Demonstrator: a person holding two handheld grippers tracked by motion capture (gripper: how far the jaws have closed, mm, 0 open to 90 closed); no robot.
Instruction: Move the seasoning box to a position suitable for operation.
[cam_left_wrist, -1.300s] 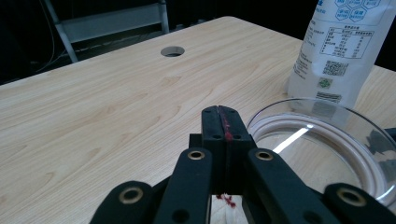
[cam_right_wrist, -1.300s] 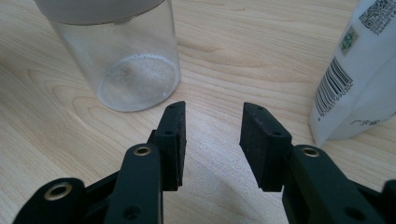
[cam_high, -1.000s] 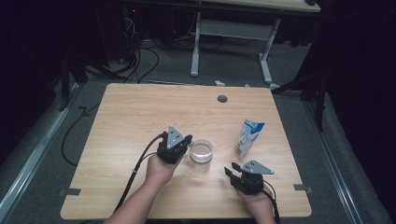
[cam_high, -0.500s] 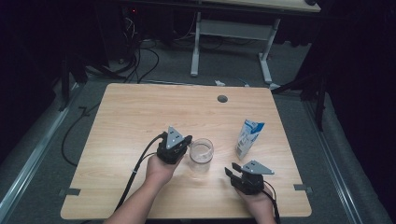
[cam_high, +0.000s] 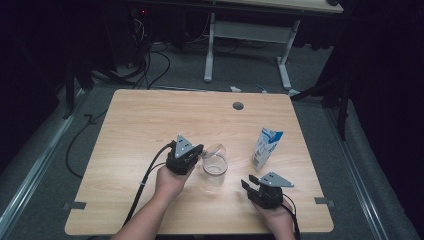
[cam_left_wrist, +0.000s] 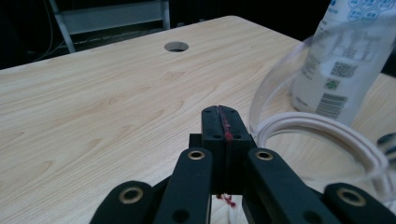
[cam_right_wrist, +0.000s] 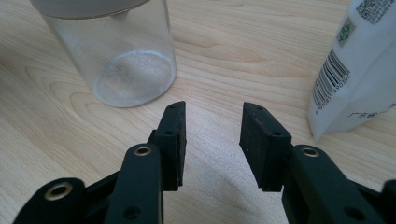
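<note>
A clear empty glass (cam_high: 215, 161) stands on the wooden table (cam_high: 150, 120) at the front middle. My left gripper (cam_high: 199, 151) is just left of it, jaws pressed shut, tips beside the rim (cam_left_wrist: 322, 128). In the left gripper view the closed tips (cam_left_wrist: 220, 114) carry a small red streak along their seam; what it is I cannot tell. A white and blue pouch (cam_high: 265, 148) stands upright to the right of the glass. My right gripper (cam_high: 248, 183) rests near the front edge, open and holding nothing (cam_right_wrist: 212, 116). It faces the gap between glass (cam_right_wrist: 126, 60) and pouch (cam_right_wrist: 355, 79).
A round cable hole (cam_high: 238, 106) sits near the table's far edge. Beyond the table stand the white legs of another desk (cam_high: 210, 50), with cables (cam_high: 150, 60) on the dark floor. Cables trail from both grippers off the front edge.
</note>
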